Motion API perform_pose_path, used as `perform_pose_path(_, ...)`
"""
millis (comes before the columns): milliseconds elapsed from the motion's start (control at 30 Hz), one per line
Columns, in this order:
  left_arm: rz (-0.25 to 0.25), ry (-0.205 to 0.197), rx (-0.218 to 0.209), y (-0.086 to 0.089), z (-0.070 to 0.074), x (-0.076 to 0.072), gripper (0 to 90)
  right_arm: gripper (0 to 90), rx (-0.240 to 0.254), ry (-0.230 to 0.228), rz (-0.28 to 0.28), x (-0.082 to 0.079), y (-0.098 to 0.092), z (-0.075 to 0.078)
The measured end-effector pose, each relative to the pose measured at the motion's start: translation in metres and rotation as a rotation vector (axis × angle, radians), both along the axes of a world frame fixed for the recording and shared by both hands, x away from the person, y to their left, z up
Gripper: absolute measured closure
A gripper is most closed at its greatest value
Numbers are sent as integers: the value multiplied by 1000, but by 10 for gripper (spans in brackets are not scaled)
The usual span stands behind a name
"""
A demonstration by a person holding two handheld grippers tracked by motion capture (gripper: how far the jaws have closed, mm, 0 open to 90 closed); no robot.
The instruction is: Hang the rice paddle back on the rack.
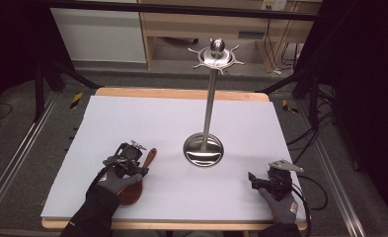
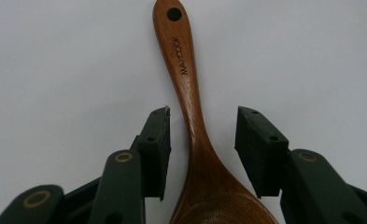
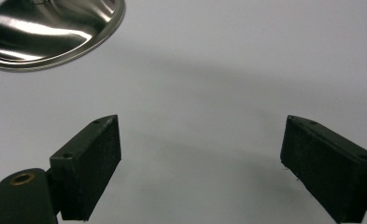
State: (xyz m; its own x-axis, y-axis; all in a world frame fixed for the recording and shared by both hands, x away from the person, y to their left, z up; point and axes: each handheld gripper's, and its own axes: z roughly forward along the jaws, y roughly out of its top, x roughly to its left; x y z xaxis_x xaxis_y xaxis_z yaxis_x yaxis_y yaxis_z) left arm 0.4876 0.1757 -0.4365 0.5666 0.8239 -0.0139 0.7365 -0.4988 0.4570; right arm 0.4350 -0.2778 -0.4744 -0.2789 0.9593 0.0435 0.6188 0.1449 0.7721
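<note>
Wooden spoon (image 2: 190, 102) lies flat on the white table (image 1: 181, 128), near-left part, handle pointing toward the steel hanging stand (image 1: 204, 149). Left claw (image 2: 202, 140) is released, jaws straddling the neck just above the bowl, not touching. To grip well: close squarely on the narrow neck, keep centred (left pad sits closer). Left gloved hand (image 1: 116, 180) is low over the spoon. Right claw (image 3: 200, 163) is released, empty, resting near-right, stand base just ahead.
</note>
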Motion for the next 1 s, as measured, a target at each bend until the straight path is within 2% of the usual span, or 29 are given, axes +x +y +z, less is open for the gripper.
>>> perform_pose_path(433,22,65,20,0,-9,5,655,132,7,6,1,0,1,0)
perform_pose_path(633,24,94,4,1,-11,6,688,132,9,15,-3,0,2,-1)
perform_pose_path(867,36,109,1,0,-12,8,694,134,6,17,-7,1,2,-1)
perform_pose_path(1000,38,106,18,-2,-13,7,694,134,-2,12,-2,1,1,-1)
